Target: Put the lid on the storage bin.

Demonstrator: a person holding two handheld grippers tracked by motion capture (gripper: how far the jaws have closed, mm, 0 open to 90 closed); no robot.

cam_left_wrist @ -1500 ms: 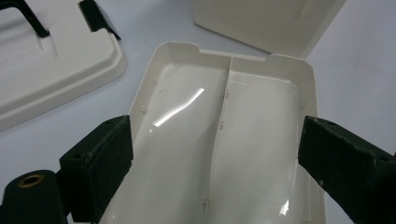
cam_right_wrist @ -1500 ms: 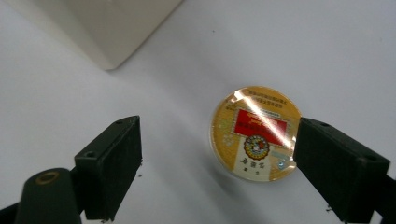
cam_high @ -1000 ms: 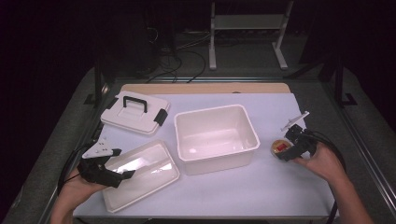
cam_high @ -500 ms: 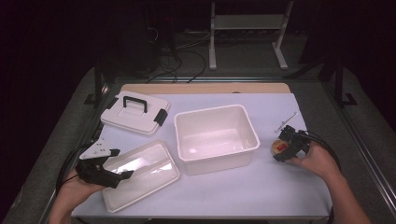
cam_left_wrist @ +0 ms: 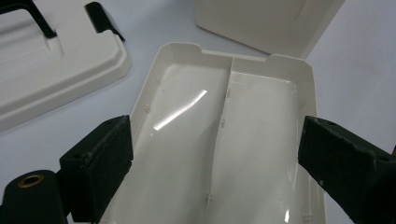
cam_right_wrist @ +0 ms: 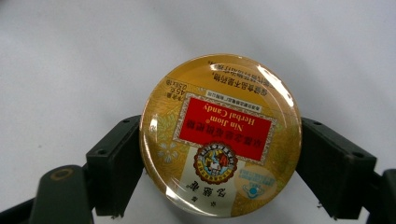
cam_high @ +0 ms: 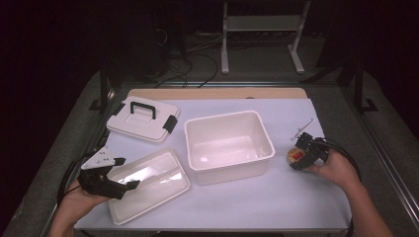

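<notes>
Gold candy tin [cam_right_wrist: 219,135] sat clenched across its rim by the right gripper [cam_right_wrist: 219,163]; probably light, stiff, slippery.

The left gripper [cam_left_wrist: 215,163] stood released around the tray [cam_left_wrist: 187,140].

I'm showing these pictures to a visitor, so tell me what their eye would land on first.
The round gold candy tin with its red label stands out most, clamped between the right gripper jaws at the table's right side. Next comes the big white tub standing open in the middle. At the near left, the left gripper straddles a shallow divided tray with its jaws open, and a lid with a black handle lies behind it.
</notes>
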